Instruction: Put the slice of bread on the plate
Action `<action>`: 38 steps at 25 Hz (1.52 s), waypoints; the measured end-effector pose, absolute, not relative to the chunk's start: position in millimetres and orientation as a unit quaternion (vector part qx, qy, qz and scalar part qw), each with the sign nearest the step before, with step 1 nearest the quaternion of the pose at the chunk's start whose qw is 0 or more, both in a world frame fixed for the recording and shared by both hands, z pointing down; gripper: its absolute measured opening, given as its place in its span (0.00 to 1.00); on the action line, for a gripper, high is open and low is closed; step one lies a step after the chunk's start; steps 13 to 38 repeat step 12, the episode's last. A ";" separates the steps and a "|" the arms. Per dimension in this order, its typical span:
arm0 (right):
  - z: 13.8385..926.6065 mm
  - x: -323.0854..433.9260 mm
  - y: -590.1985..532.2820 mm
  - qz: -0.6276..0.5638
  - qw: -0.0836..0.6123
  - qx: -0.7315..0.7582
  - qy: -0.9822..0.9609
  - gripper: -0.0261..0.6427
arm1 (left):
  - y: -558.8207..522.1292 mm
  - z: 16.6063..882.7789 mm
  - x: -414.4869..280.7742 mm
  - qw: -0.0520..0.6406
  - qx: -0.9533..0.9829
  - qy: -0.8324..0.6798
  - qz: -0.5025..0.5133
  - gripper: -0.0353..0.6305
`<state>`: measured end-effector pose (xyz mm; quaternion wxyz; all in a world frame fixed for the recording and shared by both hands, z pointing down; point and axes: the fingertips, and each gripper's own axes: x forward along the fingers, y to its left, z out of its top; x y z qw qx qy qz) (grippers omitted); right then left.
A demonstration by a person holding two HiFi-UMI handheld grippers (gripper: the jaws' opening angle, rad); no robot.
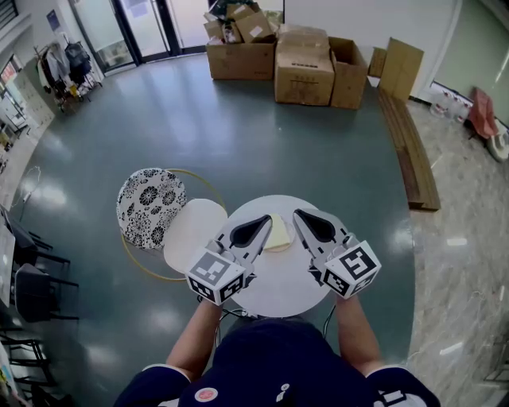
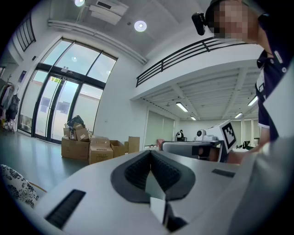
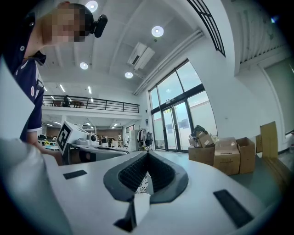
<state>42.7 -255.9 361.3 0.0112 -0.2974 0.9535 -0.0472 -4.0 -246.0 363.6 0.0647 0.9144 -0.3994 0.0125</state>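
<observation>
Head view: the slice of bread (image 1: 279,234) is seen on the white table (image 1: 278,290), the plate (image 1: 193,232) at its nine o'clock. Left gripper view: the left gripper (image 2: 150,153) is pressed together, empty. Right gripper view: the right gripper (image 3: 147,155) is closed, empty.

No legible writing, numbers or brand names in any view.

- White cubes on left gripper (image 1: 266,222) and right gripper (image 1: 297,215): black-and-white square code patterns only, no letters or digits.
- Brown cardboard boxes (image 1: 302,67) by far wall: pale labels, too small to read.
- Sheets on glass doors (image 1: 147,16): blurred, unreadable.
</observation>
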 end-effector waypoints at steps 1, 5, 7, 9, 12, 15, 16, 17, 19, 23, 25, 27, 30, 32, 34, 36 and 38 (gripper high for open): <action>360.6 42.2 -255.9 -0.046 0.011 -0.297 0.954 0.05 | -245.9 363.7 -4.5 0.065 0.914 -0.400 0.013 0.06; 359.9 41.3 -256.9 -0.043 0.012 -0.296 0.954 0.05 | -247.2 364.8 -5.7 0.064 0.914 -0.401 0.013 0.06; 358.7 41.2 -256.8 -0.041 0.013 -0.296 0.954 0.05 | -247.5 364.1 -5.9 0.063 0.914 -0.401 0.013 0.06; 357.8 41.6 -257.2 -0.040 0.012 -0.297 0.954 0.05 | -248.0 363.7 -5.6 0.062 0.914 -0.401 0.014 0.06; 357.2 42.5 -258.7 -0.039 0.013 -0.298 0.954 0.05 | -249.7 363.5 -5.3 0.061 0.914 -0.401 0.014 0.06; 357.2 42.5 -258.7 -0.039 0.013 -0.298 0.954 0.05 | -249.7 363.5 -5.3 0.061 0.914 -0.401 0.014 0.06; 357.2 42.5 -258.7 -0.039 0.013 -0.298 0.954 0.05 | -249.7 363.5 -5.3 0.061 0.914 -0.401 0.014 0.06; 357.2 42.5 -258.7 -0.039 0.013 -0.298 0.954 0.05 | -249.7 363.5 -5.3 0.061 0.914 -0.401 0.014 0.06; 357.2 42.5 -258.7 -0.039 0.013 -0.298 0.954 0.05 | -249.7 363.5 -5.3 0.061 0.914 -0.401 0.014 0.06; 357.2 42.5 -258.7 -0.039 0.013 -0.298 0.954 0.05 | -249.7 363.5 -5.3 0.061 0.914 -0.401 0.014 0.06; 357.2 42.5 -258.7 -0.039 0.013 -0.298 0.954 0.05 | -249.7 363.5 -5.3 0.061 0.914 -0.401 0.014 0.06; 357.2 42.5 -258.7 -0.039 0.013 -0.298 0.954 0.05 | -249.7 363.5 -5.3 0.061 0.914 -0.401 0.014 0.06; 357.2 42.5 -258.7 -0.039 0.013 -0.298 0.954 0.05 | -249.7 363.5 -5.3 0.061 0.914 -0.401 0.014 0.06; 357.2 42.5 -258.7 -0.039 0.013 -0.298 0.954 0.05 | -249.7 363.5 -5.3 0.061 0.914 -0.401 0.014 0.06; 357.2 42.5 -258.7 -0.039 0.013 -0.298 0.954 0.05 | -249.7 363.5 -5.3 0.061 0.914 -0.401 0.014 0.06; 357.2 42.5 -258.7 -0.039 0.013 -0.298 0.954 0.05 | -249.7 363.5 -5.3 0.061 0.914 -0.401 0.014 0.06; 357.2 42.5 -258.7 -0.039 0.013 -0.298 0.954 0.05 | -249.7 363.5 -5.3 0.061 0.914 -0.401 0.014 0.06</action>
